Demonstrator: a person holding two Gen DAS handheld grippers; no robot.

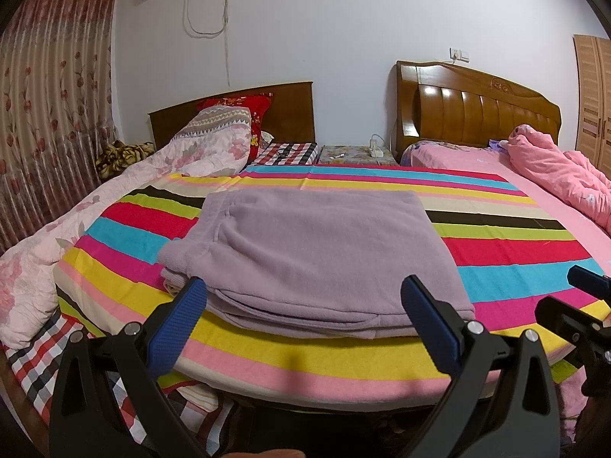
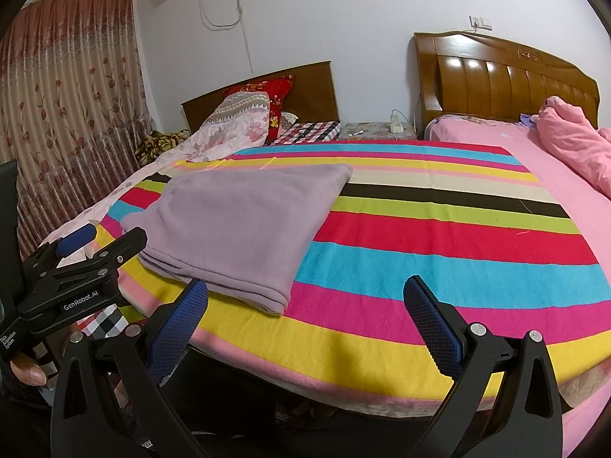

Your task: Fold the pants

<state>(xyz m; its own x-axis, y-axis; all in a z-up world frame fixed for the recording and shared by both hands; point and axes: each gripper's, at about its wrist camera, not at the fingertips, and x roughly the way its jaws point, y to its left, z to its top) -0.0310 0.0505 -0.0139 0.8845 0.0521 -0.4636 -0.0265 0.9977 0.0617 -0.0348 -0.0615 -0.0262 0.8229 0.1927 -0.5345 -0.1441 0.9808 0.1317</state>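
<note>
Lilac fleece pants (image 1: 309, 255) lie folded in a flat stack of layers on a striped blanket (image 1: 515, 252). My left gripper (image 1: 305, 290) stands open just before the stack's near edge, holding nothing. In the right wrist view the same pants (image 2: 236, 225) lie to the left, and my right gripper (image 2: 305, 294) is open over the blanket (image 2: 439, 236), to the right of the stack's near corner. The left gripper (image 2: 88, 240) shows at that view's left edge. The right gripper's fingertips (image 1: 584, 278) show at the right edge of the left wrist view.
A floral quilt (image 1: 76, 236) lies bunched on the left, a pink duvet (image 1: 565, 171) on the right. Two wooden headboards (image 1: 477, 110) and a small nightstand (image 1: 355, 154) stand against the far wall. Curtains (image 1: 53, 114) hang at the left. A thumb (image 2: 26, 372) holds the left tool.
</note>
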